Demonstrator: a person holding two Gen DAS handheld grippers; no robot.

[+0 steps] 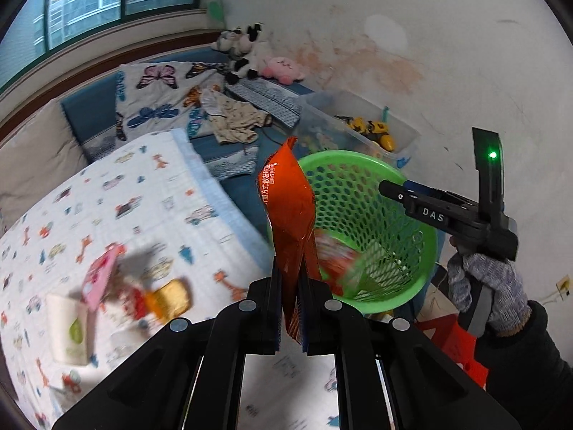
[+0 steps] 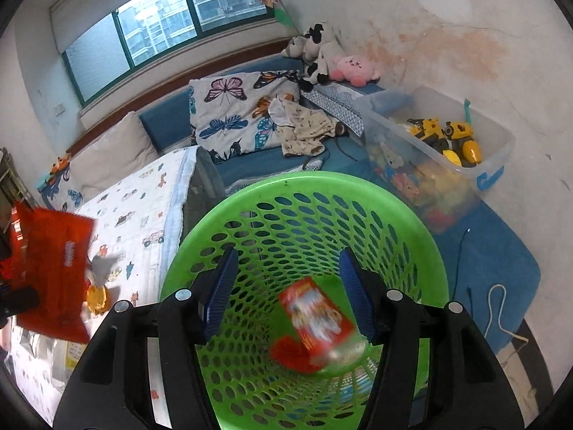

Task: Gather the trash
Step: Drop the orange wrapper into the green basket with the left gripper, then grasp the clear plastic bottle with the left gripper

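Observation:
My left gripper [image 1: 290, 268] is shut on the lower end of an orange-red snack bag [image 1: 286, 208], which stands upright beside the green mesh basket [image 1: 428, 251]. The same bag [image 2: 53, 268] shows at the left edge of the right wrist view. My right gripper [image 2: 286, 254] is open over the basket's mouth [image 2: 286, 182], with nothing between its blue pads [image 2: 218, 290]. A red printed wrapper [image 2: 318, 322], blurred, lies inside the basket. More litter sits on the bed's printed quilt: a pink packet [image 1: 100, 276], a yellow packet [image 1: 172, 297] and a white tissue pack [image 1: 70, 326].
A clear plastic bin of toys [image 2: 494, 150] stands against the wall behind the basket. Plush toys [image 2: 354, 66], a butterfly pillow [image 2: 232, 107] and clothes [image 2: 304, 129] lie on the blue bench. A red stool [image 1: 451, 340] is below the gloved hand [image 1: 483, 286].

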